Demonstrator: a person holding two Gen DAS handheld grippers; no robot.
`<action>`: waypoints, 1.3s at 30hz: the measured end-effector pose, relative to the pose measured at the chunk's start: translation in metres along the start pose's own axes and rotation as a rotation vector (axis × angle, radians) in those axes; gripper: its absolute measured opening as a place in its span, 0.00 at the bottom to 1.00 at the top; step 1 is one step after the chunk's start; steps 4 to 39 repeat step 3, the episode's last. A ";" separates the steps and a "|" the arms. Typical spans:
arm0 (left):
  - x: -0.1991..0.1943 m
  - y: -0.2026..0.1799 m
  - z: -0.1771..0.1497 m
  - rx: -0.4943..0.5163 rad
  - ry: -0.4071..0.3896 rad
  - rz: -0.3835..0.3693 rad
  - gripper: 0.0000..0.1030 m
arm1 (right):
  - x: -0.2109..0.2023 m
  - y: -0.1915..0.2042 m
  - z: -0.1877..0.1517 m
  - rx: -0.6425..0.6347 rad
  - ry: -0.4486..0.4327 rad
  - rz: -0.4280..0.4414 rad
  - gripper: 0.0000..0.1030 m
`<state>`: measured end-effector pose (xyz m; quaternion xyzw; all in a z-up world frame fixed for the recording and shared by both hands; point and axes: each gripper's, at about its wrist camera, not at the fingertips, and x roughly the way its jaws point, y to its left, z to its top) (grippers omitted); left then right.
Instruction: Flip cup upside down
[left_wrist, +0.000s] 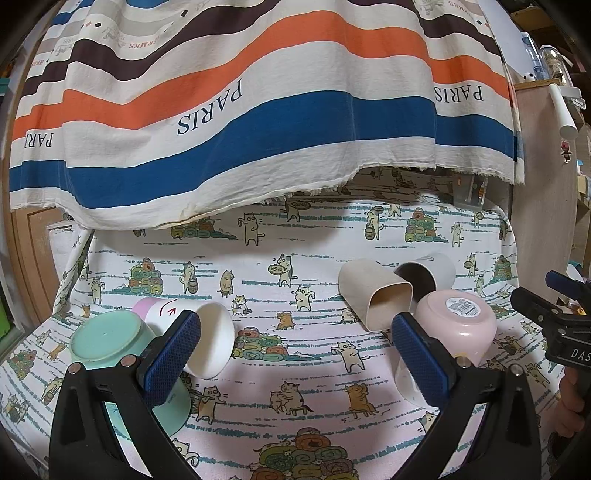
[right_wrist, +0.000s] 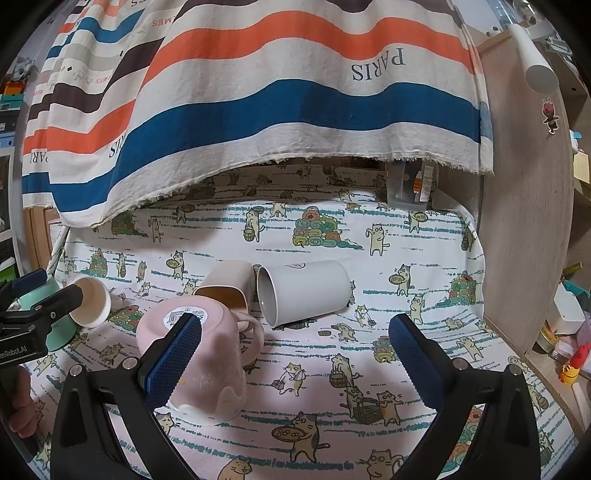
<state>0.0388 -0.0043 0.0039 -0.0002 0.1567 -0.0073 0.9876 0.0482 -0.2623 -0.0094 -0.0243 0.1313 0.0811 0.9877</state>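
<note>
On cat-print tabletop: pink mug and mint cup already upside down; white cup, beige cup and small white cup on their sides, unflipped. Left tool and right tool both wide, empty.
</note>
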 end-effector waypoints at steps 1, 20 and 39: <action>0.000 0.000 0.000 0.000 0.000 0.000 1.00 | 0.000 0.000 0.000 0.000 0.000 0.000 0.99; 0.000 0.001 0.000 -0.001 0.000 0.002 1.00 | 0.000 0.000 0.000 0.000 -0.001 0.000 0.99; 0.000 0.001 0.000 -0.001 0.000 0.002 1.00 | 0.000 0.000 0.000 0.000 -0.001 0.000 0.99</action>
